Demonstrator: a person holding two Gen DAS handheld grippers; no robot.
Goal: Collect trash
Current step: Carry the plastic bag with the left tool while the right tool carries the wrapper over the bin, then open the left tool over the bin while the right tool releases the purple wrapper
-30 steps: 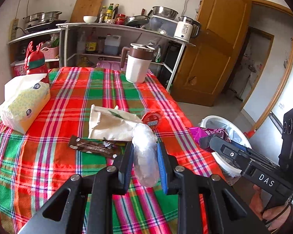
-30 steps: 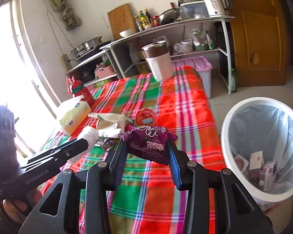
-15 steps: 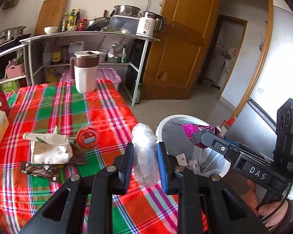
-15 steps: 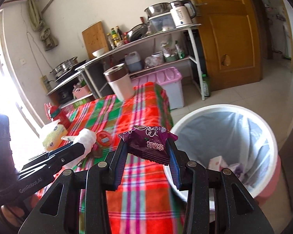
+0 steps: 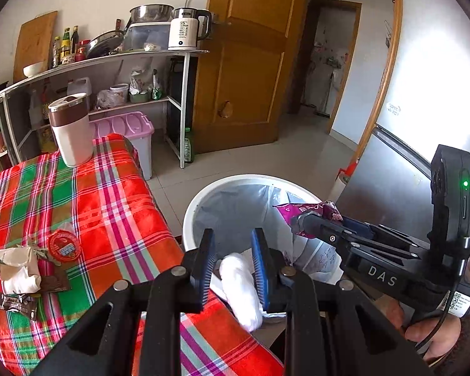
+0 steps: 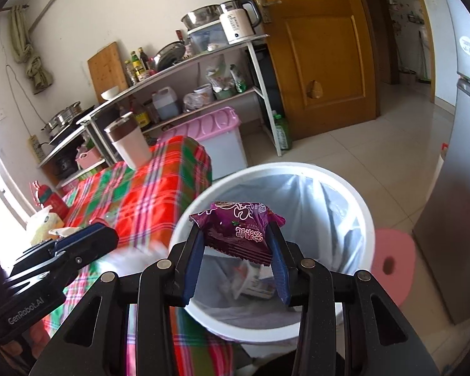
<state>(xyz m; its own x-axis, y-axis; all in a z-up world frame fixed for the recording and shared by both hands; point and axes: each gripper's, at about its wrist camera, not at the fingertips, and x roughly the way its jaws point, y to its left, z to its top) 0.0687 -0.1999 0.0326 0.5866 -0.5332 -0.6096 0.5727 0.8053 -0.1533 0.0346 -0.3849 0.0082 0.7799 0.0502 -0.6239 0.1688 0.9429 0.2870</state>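
L fingers: left gripper [image 5: 232, 235] nearly together, white plastic wad [image 5: 239, 288] between them, low near pad roots; wad blurred in R view, so contact hard to judge there.
R fingers: right gripper [image 6: 235, 238] clamped on purple snack wrapper [image 6: 235, 219], both pads pressing its sides.
Wrapper pos: held over bin [image 6: 297, 166] mouth, inside rim line, clear of liner.
Wad pos: over the gap where tabletop [image 5: 109, 203] edge meets bin rim; not clearly past rim.
Edges: plaid cloth edge runs diag. just beside bin, bin sits lower than tabletop. Fridge [image 5: 391, 172] close on bin's R side.
Open room: tiled floor [image 5: 266, 156] free beyond bin toward wooden door [image 5: 244, 72]; pink-lidded box [image 5: 125, 125] at tabletop's far end.
Bin contents: clear liner, a few small cartons/packets [image 6: 253, 282] at bottom; mostly unfilled.
Left on tabletop: red round lid [image 5: 64, 246], crumpled white paper bag [image 5: 18, 269], dark wrapper [image 5: 15, 304], all grouped near L edge of view, well apart from bin. White jug w/ brown lid [image 5: 72, 128] upright at far end.
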